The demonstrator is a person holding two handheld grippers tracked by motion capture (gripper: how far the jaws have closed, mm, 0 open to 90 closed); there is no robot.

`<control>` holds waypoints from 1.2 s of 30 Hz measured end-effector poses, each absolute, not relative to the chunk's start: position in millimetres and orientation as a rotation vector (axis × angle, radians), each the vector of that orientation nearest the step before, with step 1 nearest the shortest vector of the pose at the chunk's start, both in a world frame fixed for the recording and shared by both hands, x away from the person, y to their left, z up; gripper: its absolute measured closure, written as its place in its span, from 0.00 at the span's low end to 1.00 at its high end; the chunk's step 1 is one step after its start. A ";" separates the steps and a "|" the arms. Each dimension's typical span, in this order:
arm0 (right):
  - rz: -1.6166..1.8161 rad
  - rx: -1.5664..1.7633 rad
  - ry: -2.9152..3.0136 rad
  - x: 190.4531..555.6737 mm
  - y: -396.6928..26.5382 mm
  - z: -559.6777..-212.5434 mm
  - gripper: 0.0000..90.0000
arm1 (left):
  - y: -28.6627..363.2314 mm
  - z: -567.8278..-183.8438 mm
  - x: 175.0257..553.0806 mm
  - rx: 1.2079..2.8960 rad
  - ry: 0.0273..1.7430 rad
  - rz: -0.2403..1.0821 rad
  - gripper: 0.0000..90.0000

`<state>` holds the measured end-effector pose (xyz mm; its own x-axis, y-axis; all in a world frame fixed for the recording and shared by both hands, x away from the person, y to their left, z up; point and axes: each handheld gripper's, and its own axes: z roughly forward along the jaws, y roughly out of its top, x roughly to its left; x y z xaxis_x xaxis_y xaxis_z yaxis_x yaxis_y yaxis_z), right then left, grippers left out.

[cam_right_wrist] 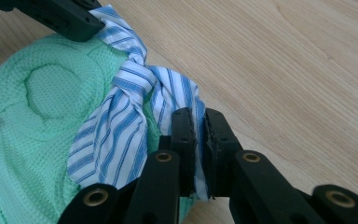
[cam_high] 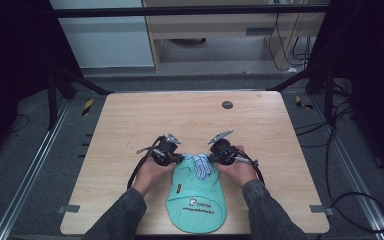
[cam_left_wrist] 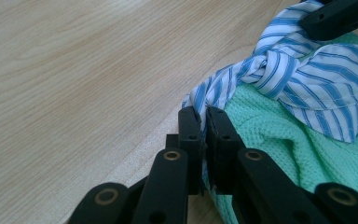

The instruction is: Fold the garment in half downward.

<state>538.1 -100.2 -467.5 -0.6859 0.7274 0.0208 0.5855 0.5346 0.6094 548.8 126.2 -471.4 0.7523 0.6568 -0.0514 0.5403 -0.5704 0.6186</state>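
Now your left gripper (cam_left_wrist: 204,122) and right gripper (cam_right_wrist: 199,122) each pinch a tie (cam_high: 200,165) end; only a grommet (cam_high: 227,104) shares the worktop (cam_high: 130,125).

Table (cam_high: 130,125): rectangular top of light wood with rounded corners, standing on a grey floor (cam_high: 25,165) between metal rails. A small dark round disc (cam_high: 227,104) sits near the far edge, right of centre.

Green garment (cam_high: 196,200): mint knitted cloth, lying flat on the near middle of the table and reaching close to the near edge. It carries printed lettering near its lower end and a small brown tag on its left half.

Striped cloth (cam_high: 200,165): blue and white, knotted, lying at the garment's far end, partly on the green knit.
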 end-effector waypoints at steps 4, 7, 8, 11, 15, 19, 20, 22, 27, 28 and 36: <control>0.874 1.101 2.536 537.0 -101.0 -465.7 0.93 | 125.8 -468.2 548.4 2.319 0.888 0.249 0.95; 0.886 1.096 2.535 536.4 -101.8 -464.1 0.93 | 125.8 -467.1 548.5 2.317 0.888 0.252 0.95; 0.891 1.089 2.534 536.2 -102.5 -463.2 0.93 | 125.7 -465.6 548.6 2.317 0.890 0.248 0.95; 0.893 1.091 2.534 535.8 -102.8 -461.5 0.93 | 125.2 -464.1 548.5 2.313 0.888 0.256 0.95; 0.894 1.076 2.531 535.6 -103.9 -454.8 0.93 | 124.6 -457.0 548.9 2.313 0.874 0.267 0.95; 0.907 1.062 2.528 536.2 -105.1 -446.9 0.93 | 124.5 -450.5 549.0 2.307 0.863 0.280 0.95; 0.908 1.047 2.524 536.3 -105.6 -444.3 0.93 | 124.5 -448.1 548.9 2.303 0.860 0.282 0.95; 0.912 1.041 2.522 536.2 -105.8 -442.1 0.93 | 124.5 -444.8 548.8 2.301 0.854 0.290 0.95; 0.916 1.028 2.518 535.7 -105.8 -434.4 0.94 | 125.2 -436.7 549.7 2.294 0.845 0.301 0.95; 0.915 1.020 2.517 535.5 -105.8 -432.2 0.93 | 125.1 -435.6 549.9 2.291 0.843 0.303 0.95; 0.923 1.006 2.499 537.9 -106.8 -423.4 0.94 | 124.4 -425.0 550.5 2.283 0.828 0.322 0.95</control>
<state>537.9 -106.8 -423.4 -0.7127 0.7008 -0.0305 0.5127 0.5501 0.6592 550.5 124.4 -425.0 0.7672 0.6414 0.0017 0.4735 -0.5682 0.6730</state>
